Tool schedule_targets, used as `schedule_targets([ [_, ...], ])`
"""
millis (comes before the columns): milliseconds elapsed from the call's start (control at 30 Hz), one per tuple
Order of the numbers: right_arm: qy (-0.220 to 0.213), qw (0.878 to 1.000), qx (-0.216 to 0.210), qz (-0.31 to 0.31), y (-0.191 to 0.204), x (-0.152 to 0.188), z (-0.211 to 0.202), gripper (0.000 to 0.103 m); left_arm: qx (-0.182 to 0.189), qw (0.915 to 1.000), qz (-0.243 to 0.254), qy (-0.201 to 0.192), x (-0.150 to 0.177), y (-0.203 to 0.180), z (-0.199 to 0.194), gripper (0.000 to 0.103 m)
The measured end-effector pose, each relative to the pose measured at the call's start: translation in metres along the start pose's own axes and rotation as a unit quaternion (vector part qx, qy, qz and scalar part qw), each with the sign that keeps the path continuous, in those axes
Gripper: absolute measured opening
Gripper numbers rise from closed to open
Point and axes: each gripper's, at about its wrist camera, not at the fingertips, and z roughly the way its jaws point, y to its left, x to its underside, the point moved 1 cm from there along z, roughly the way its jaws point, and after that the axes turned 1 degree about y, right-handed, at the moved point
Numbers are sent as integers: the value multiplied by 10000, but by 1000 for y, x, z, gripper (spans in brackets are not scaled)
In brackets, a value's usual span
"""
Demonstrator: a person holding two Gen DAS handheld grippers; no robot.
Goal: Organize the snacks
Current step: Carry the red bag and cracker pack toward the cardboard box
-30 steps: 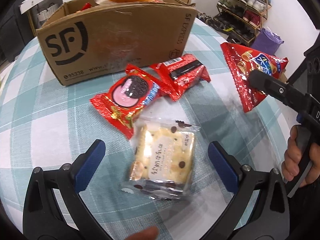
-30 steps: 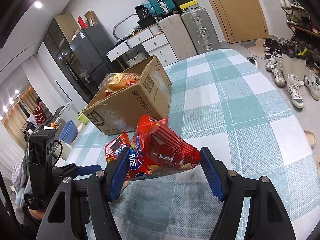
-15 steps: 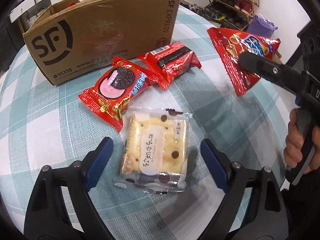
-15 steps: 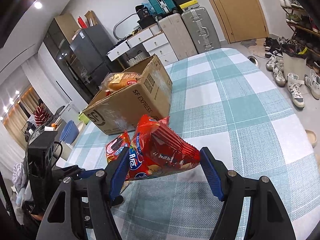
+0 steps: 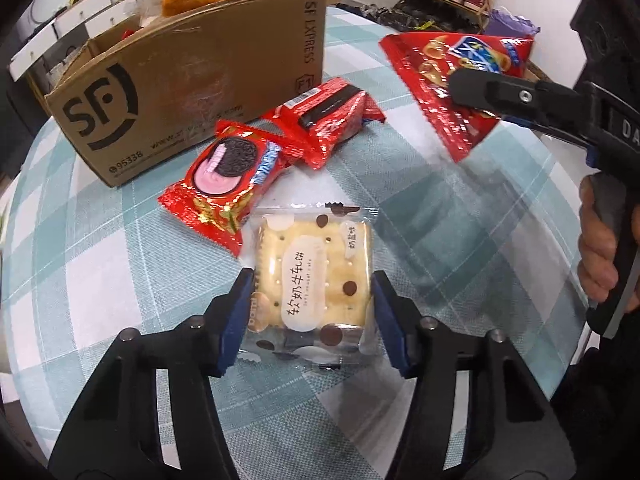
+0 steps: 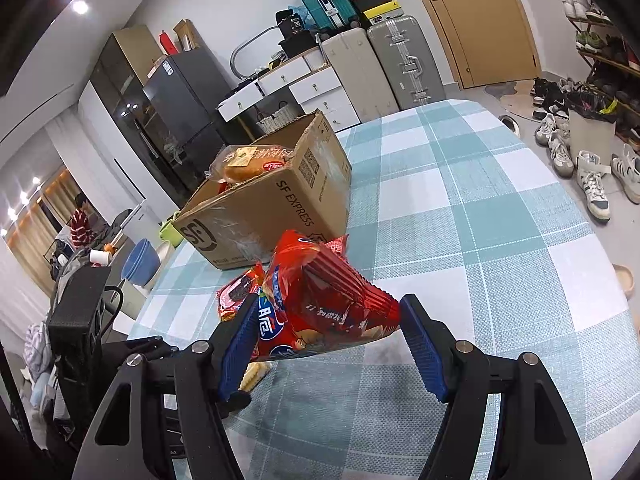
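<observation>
Clear-wrapped cracker packet (image 5: 310,276) sits low centre in the left wrist view, squared between the left gripper (image 5: 312,320), whose jaws have just been closing and now touch its side edges. Cardboard box (image 5: 188,84) waits upper left; the right gripper (image 6: 328,340), at right, holds a red snack bag (image 6: 320,300) aloft.

Beyond the checked bench (image 6: 500,216): silver suitcases (image 6: 404,64), dark fridge (image 6: 184,96), white drawers (image 6: 316,88), wooden door (image 6: 480,20), scattered shoes (image 6: 592,184).
</observation>
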Motion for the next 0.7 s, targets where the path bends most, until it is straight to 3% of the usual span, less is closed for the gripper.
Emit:
schedule_targets([
  [300, -87, 9999, -10, -105, 7, -3, -4, 71, 224, 9991, -121, -344, 2, -1, -23, 55],
  [700, -170, 9994, -26, -292, 25, -9, -9, 71, 298, 9887, -1030, -1045, -6, 43, -65, 55],
])
